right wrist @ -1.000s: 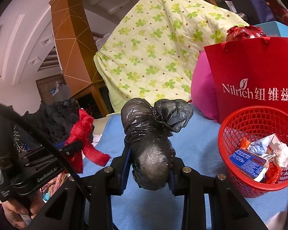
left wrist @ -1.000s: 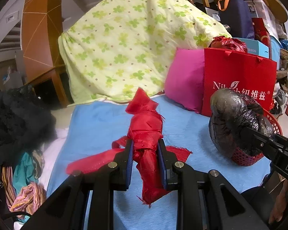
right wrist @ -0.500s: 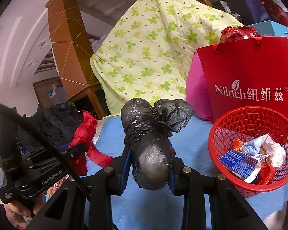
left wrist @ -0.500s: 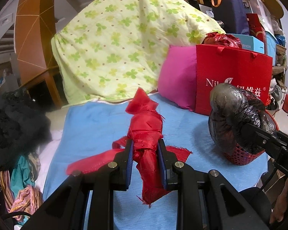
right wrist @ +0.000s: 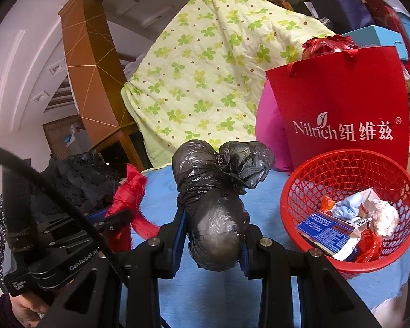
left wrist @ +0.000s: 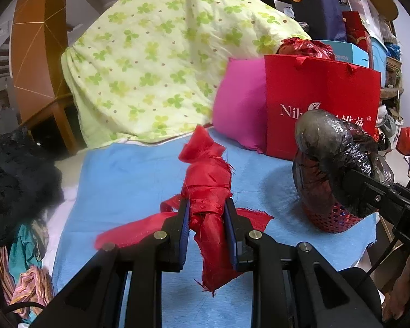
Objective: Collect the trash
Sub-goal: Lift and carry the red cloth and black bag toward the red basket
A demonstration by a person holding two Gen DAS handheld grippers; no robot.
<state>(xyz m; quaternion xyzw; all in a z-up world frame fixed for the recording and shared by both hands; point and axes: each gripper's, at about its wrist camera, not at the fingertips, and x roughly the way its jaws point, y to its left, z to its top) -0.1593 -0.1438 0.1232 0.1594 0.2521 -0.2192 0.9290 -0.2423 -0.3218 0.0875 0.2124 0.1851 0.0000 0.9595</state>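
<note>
My left gripper (left wrist: 207, 210) is shut on a crumpled red cloth bundle (left wrist: 207, 180), held above the blue sheet (left wrist: 128, 175). My right gripper (right wrist: 213, 218) is shut on a knotted black plastic bag (right wrist: 213, 191), held just left of the red mesh basket (right wrist: 350, 169). The basket stands on the blue sheet's right side and holds a blue packet, white paper and red scraps. In the left wrist view the black bag (left wrist: 333, 158) hangs in front of the basket (left wrist: 330, 218) and hides most of it. The left gripper with the red bundle (right wrist: 128, 191) shows at the left of the right wrist view.
A red paper shopping bag (right wrist: 341, 104) stands right behind the basket, with a pink pillow (left wrist: 240, 106) beside it. A green clover-print quilt (left wrist: 155, 60) is piled at the back. Dark clothes (left wrist: 16, 169) lie at the left. The sheet's edge drops off at the right.
Both grippers keep their hold. The views have shifted slightly, so the basket and red bag sit a little further left and closer than a second ago.
</note>
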